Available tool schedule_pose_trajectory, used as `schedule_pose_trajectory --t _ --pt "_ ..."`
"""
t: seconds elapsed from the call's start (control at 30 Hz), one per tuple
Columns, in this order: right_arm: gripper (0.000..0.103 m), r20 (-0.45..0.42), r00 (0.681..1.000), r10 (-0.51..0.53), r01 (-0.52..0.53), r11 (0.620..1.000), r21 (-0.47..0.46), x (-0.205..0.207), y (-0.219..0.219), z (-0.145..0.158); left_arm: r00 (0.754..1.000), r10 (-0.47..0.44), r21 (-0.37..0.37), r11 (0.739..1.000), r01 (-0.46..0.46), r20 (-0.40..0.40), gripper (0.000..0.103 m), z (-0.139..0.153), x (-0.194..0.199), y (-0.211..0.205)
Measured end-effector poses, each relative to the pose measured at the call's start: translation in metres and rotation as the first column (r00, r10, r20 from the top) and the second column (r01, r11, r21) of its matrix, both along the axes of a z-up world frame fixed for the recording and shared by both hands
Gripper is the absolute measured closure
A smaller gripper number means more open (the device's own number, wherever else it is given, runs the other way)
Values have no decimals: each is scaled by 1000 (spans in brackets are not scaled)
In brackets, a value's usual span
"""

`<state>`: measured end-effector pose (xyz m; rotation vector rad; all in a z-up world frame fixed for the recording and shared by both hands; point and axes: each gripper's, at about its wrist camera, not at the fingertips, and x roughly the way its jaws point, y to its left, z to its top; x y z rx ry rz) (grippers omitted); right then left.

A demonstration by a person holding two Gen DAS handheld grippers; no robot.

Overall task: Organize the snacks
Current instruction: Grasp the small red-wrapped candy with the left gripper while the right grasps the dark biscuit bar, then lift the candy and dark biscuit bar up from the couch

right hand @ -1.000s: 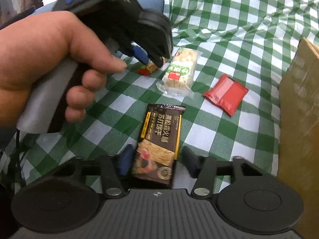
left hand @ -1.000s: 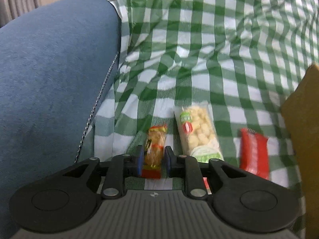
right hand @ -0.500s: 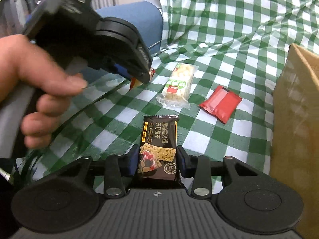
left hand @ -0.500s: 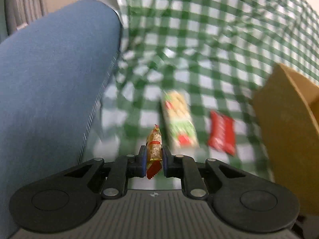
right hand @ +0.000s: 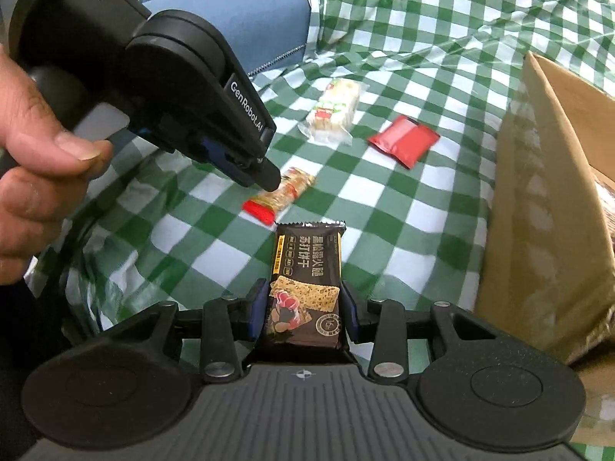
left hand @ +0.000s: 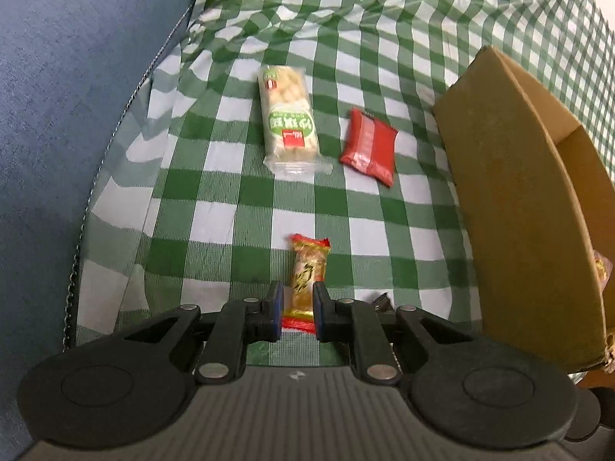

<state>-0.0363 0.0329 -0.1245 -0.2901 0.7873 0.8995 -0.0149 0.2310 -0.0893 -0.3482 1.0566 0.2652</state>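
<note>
My left gripper [left hand: 298,307] is shut on a small orange-and-red snack packet [left hand: 307,272] and holds it above the green checked cloth; the packet also shows in the right wrist view [right hand: 282,194]. My right gripper [right hand: 303,311] is shut on a dark brown cracker packet [right hand: 307,288], lifted off the cloth. A white-and-green puffed snack bag [left hand: 290,115] and a red packet [left hand: 369,146] lie on the cloth ahead. The cardboard box [left hand: 519,199] stands open at the right.
A blue cushion [left hand: 69,96] borders the cloth on the left. The green checked cloth [left hand: 384,19] is wrinkled farther back. The box's side [right hand: 538,192] rises close to my right gripper. Something wrapped lies inside the box [left hand: 599,269].
Both grippers have risen with their packets. The left gripper has drawn back and turned right, so the box is in full view. The right gripper closed on the brown packet.
</note>
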Motion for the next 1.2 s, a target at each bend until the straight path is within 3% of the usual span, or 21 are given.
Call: schedule_pose_trajectory --t 0.2,0.33,0.5,0.8,0.87,1.2 --pt "60 -38 999 -16 17 1000 12 6 -2 -5 999 41 -36 999 -40 28 85 3 -3 12" --pt "56 -44 999 -15 15 1000 10 7 2 -9 1000 22 -30 999 -22 9 83 0 1 8" --pt "55 -47 999 -17 17 1000 0 8 5 -12 1000 -22 2 1000 22 -22 71 -7 13 -5" --pt "55 -32 999 -11 10 1000 -10 8 5 -14 993 -84 109 990 93 -82 72 -15 29 -24" --pt "60 -21 1000 -10 10 1000 -13 7 5 -14 993 -83 126 988 93 -85 83 -15 28 -24" --pt "62 7 999 -34 34 999 2 3 0 -9 999 -28 112 993 31 -27 84 -2 18 -20"
